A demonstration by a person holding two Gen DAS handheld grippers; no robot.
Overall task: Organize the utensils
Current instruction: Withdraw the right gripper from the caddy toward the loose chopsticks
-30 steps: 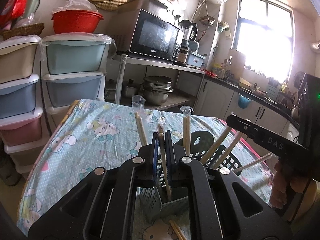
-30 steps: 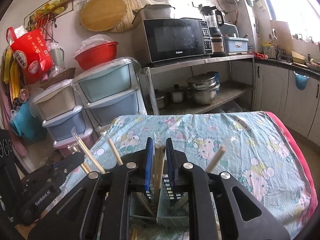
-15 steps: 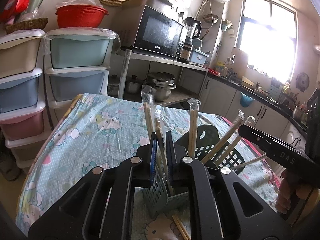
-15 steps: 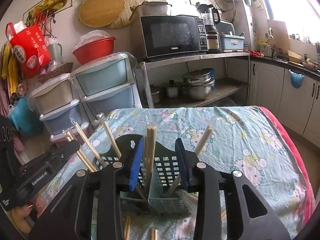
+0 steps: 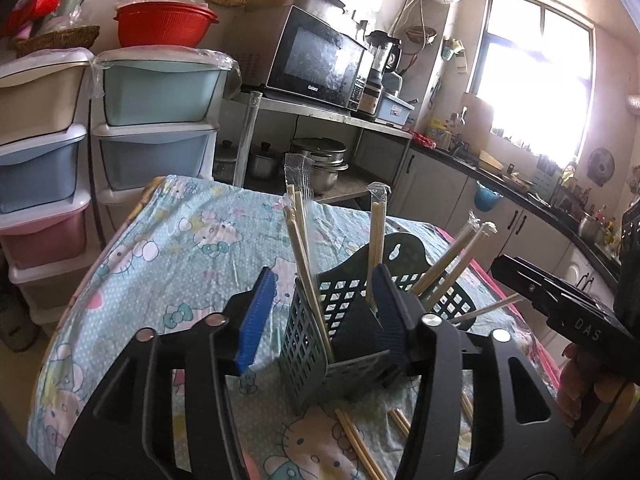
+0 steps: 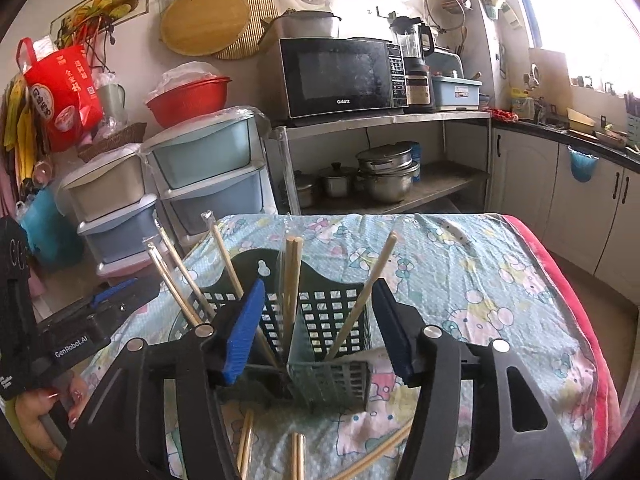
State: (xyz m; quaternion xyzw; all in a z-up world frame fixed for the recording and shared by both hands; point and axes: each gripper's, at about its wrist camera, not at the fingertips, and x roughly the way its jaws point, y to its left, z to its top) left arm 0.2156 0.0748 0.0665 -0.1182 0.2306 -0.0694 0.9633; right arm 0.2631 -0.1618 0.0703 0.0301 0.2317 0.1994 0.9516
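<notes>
Both grippers, left gripper (image 5: 320, 316) and right gripper (image 6: 316, 324), jaws just opened, empty; wrapped wooden chopsticks (image 6: 291, 280) released into green slotted plastic caddy (image 6: 328, 372). Next: fetch loose chopsticks (image 6: 297, 456) off tablecloth.

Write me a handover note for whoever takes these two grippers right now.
Left gripper: open, jaws just opened, holding nothing.
Right gripper: open, jaws just opened, holding nothing.
Dark green plastic lattice utensil caddy stands on the cartoon-print tablecloth; both grippers straddle it.
Done: several pairs of wooden chopsticks, some in clear sleeves, stand in the caddy.
Left: loose chopsticks on the cloth in front of the caddy need picking up.
</notes>
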